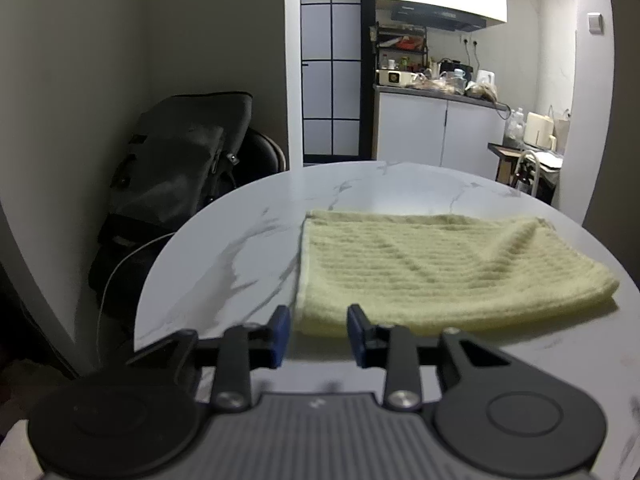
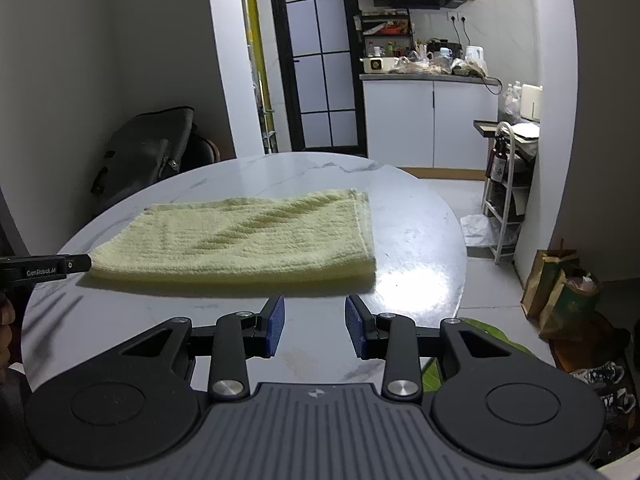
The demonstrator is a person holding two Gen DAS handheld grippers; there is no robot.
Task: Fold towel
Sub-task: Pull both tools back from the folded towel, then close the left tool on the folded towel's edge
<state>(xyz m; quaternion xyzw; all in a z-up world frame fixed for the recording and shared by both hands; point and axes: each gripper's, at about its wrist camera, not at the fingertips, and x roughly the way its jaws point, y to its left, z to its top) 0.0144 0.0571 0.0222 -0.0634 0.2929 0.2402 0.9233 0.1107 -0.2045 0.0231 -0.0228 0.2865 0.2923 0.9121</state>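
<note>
Now both grippers point forward and somewhat down over a round, marble-patterned table [image 2: 416,240]. The left gripper [image 1: 318,330] sits low at the near edge of the towel [image 1: 436,268], its blue pads [image 1: 280,332] parted with a clear gap; the towel's near left corner lies just ahead of that gap, and nothing is pinched. From the right wrist view, the left gripper's dark finger [image 2: 74,264] reaches in from the left and its tip is at the towel's near left corner; whether it touches the cloth is hard to tell.

The right gripper [image 2: 314,326] hovers short of the towel's near edge, jaws spread and empty, with bare tabletop between its pads and the cloth.

The towel, pale yellow-green and folded into a flat rectangle, lies in the middle of the table, its near edge a thick rounded fold. Its left and right sides run straight, with a stitched hem on the right side in the right wrist view. Open tabletop surrounds it: a broad strip on the far side, a wide bare patch to its right and a band in front where the grippers are. A dark bag [image 1: 180,160] leans beyond the table's left rim, well apart from the cloth.
</note>
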